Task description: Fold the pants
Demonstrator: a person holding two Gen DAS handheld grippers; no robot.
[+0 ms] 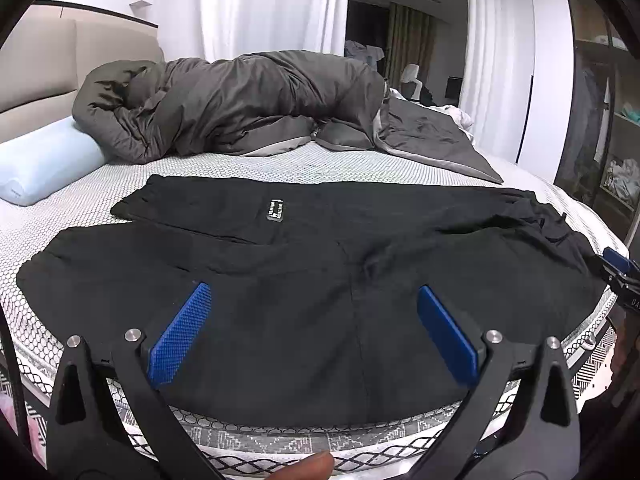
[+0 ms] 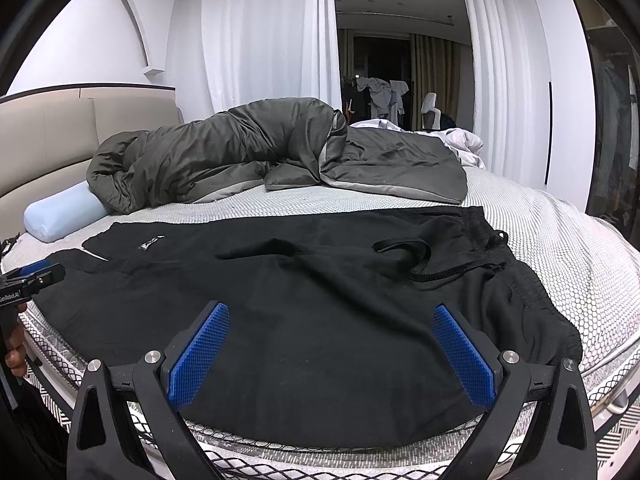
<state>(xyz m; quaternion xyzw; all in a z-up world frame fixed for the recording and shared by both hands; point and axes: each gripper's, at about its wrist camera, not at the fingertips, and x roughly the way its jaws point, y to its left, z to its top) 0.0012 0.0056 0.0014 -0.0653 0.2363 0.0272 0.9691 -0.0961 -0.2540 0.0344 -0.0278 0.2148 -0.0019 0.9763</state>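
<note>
- black pants (image 1: 320, 280) lie spread flat across the near part of the mattress (image 1: 100, 200), legs running toward the left and the waistband (image 2: 492, 232) with its loose drawstring (image 2: 404, 248) at the right end.
- left gripper (image 1: 314, 320) hovers over the leg and crotch area with its 2 blue pads (image 1: 180, 340) spread wide and nothing between them.
- right gripper (image 2: 332, 336) hangs over the seat area near the waistband, also spread wide and empty.
- my read: no fold has been made yet, since both legs lie side by side; this looks like the approach before the 1st grasp.
- next move likely calls for each gripper to drop to the near edge of the cloth, pinch 1 layer cleanly, and carry the near leg over the far one, keeping the drawstring from snagging.
- grey duvet (image 1: 240, 104) and a pale blue pillow (image 1: 44, 160) sit well behind the pants, clear of the work.
- hard to make out: black fabric hides seams and layer edges, so the exact near hem is uncertain; the small label (image 1: 276, 209) is unreadable.
- cut off: the leg cuffs at far left are partly out of view from the right wrist, and only a fingertip (image 1: 308, 466) of the person shows.
</note>
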